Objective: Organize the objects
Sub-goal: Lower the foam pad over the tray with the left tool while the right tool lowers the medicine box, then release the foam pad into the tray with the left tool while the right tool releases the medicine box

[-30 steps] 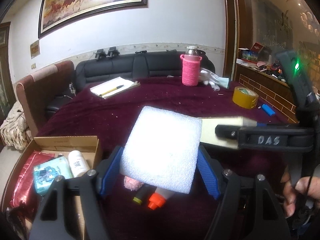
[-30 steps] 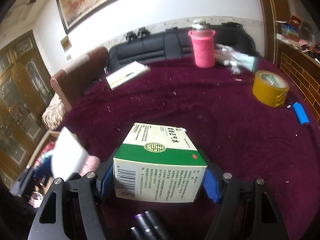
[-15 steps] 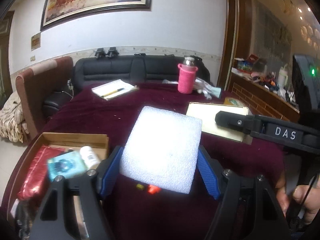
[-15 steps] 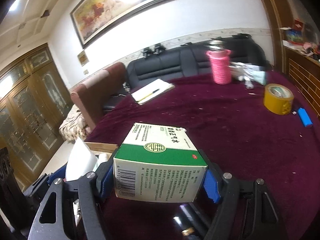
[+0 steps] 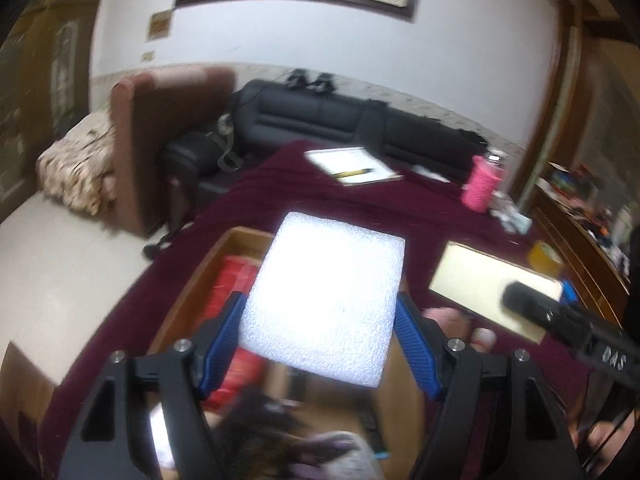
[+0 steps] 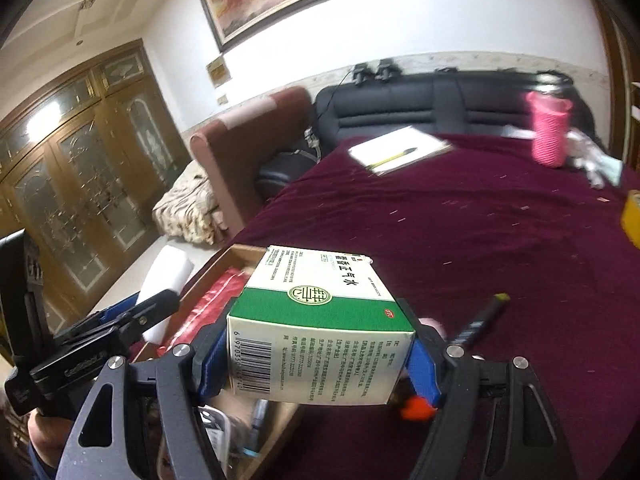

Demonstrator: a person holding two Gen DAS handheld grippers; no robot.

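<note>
two grippers, one item each: left gripper (image 5: 320,332) clamped on one white square foam block (image 5: 326,300), above one open brown cardboard box (image 5: 200,280); right gripper (image 6: 316,360) pinching one green-and-white printed carton (image 6: 320,328), over box edge and maroon tablecloth (image 6: 500,240).

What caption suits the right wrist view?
Right gripper holding a green-and-white box beside an open cardboard box on a maroon tablecloth.

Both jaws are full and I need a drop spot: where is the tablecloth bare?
Bare maroon cloth runs between the notepad, pink bottle and black marker. The cardboard box at the near corner is crowded.
</note>
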